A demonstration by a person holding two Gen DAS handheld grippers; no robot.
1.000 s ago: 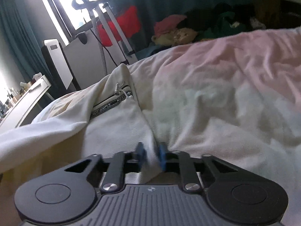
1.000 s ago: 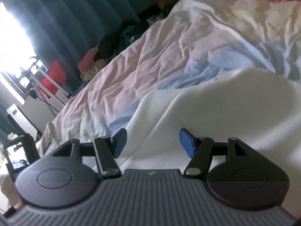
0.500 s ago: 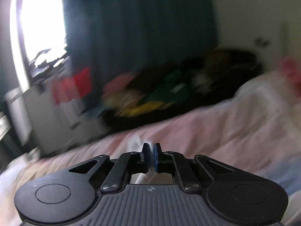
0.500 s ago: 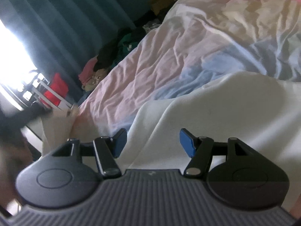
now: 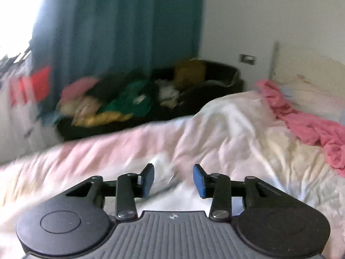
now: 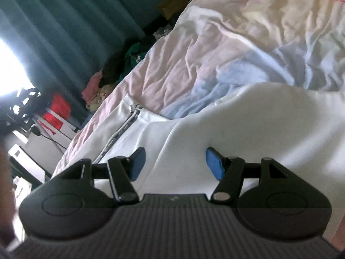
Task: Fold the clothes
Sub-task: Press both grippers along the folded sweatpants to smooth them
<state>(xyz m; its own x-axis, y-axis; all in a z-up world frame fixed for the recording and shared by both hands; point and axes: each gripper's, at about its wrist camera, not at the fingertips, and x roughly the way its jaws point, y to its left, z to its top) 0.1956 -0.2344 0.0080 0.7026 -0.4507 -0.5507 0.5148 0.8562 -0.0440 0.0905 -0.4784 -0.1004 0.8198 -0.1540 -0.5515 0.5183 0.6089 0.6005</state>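
Observation:
A cream-white garment [image 6: 248,129] with a zip [image 6: 120,129] lies on the bed's pale pink-and-white duvet [image 6: 215,49]. My right gripper [image 6: 174,161] is open and empty just above the garment, blue pads apart. My left gripper [image 5: 173,180] is open and empty over the duvet [image 5: 226,133]; a blurred bit of white cloth [image 5: 172,198] shows below its pads. The left wrist view is motion-blurred.
A pink blanket [image 5: 312,125] lies at the bed's far right. A dark pile of mixed clothes [image 5: 133,99] sits beyond the bed by the teal curtain [image 5: 120,26]. A bright window and a white stand with something red [image 6: 56,108] are at the left.
My left gripper was shut on the garment's edge, lifted and swung it right across the bed, and has now opened and let it go. The zip part now lies folded over. My right gripper stayed open.

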